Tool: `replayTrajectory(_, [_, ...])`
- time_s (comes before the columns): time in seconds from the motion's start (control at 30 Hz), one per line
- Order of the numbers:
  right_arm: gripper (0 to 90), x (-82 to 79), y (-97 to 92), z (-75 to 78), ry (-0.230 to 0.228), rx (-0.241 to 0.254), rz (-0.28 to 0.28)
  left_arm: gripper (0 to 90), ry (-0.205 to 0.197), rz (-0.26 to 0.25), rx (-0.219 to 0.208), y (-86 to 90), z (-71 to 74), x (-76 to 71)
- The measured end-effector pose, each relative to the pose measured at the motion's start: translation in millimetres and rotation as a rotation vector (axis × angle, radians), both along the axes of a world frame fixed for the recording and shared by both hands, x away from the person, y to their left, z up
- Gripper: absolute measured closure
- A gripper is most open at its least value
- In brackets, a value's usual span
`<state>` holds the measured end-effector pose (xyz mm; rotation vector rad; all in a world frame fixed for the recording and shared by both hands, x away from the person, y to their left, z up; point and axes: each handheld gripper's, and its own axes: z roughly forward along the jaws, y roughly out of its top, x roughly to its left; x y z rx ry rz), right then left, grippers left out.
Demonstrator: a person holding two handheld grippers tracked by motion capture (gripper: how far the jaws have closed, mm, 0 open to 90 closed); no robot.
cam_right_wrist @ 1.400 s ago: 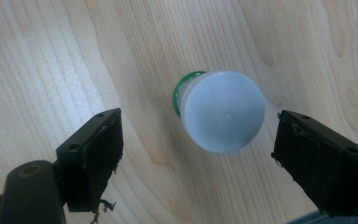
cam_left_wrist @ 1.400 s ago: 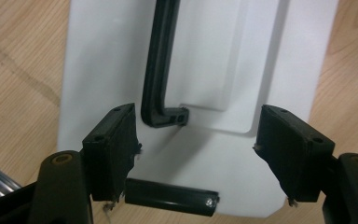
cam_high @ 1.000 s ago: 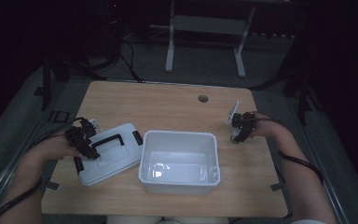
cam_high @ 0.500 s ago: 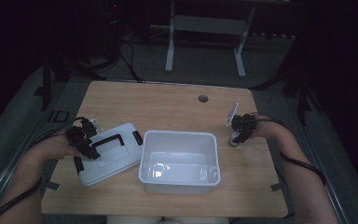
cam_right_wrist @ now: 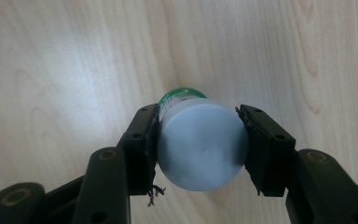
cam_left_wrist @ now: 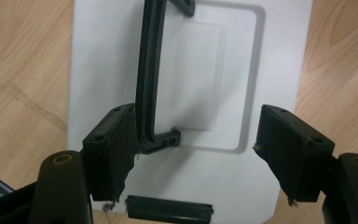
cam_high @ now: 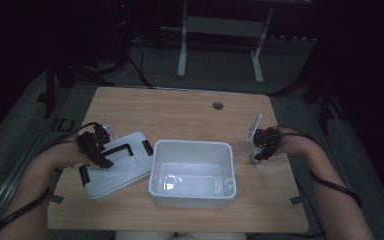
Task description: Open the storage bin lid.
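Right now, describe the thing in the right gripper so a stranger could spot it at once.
Start at the open white tub in the middle of the wooden table, then look to its right, where the right gripper hangs above bare wood. Between its fingers sits a small round bottle with a grey-white cap and a green band. It is the sole round item; the lid left of the tub is flat and rectangular.
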<state>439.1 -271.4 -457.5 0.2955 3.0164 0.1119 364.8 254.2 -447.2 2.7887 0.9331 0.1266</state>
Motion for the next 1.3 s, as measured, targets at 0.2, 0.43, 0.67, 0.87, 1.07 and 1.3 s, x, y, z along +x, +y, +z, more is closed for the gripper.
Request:
replayTrajectory(0.2, [49.7, -19.6, -2.7, 8.6, 0.009, -0.009, 0.019, 29.1, 0.004, -0.020, 0.003, -6.1, 2.0, 2.2])
replayTrajectory(0.43, [49.7, -42.9, -3.0, 23.0, 0.023, 0.001, 0.031, 29.1, 0.006, -0.047, 0.000, -12.9, 1.8, 6.6])
replayTrajectory(0.67, [49.7, -61.8, -5.1, 35.7, 0.042, 0.033, 0.019, 29.1, 0.007, -0.065, 0.001, -19.5, 0.3, 9.5])
replayTrajectory(0.87, [49.7, -75.1, -7.3, 41.7, 0.025, 0.020, 0.030, 29.1, 0.014, -0.067, 0.005, -20.5, -2.3, 12.6])
replayTrajectory(1.07, [49.7, -87.6, -5.7, 50.7, 0.020, -0.002, 0.048, 29.0, 0.015, -0.075, 0.010, -22.7, -1.4, 14.4])
replayTrajectory(1.3, [49.7, -104.3, 2.1, 69.8, 0.007, -0.011, 0.073, 29.0, 0.017, -0.080, 0.012, -23.0, -1.8, 14.8])
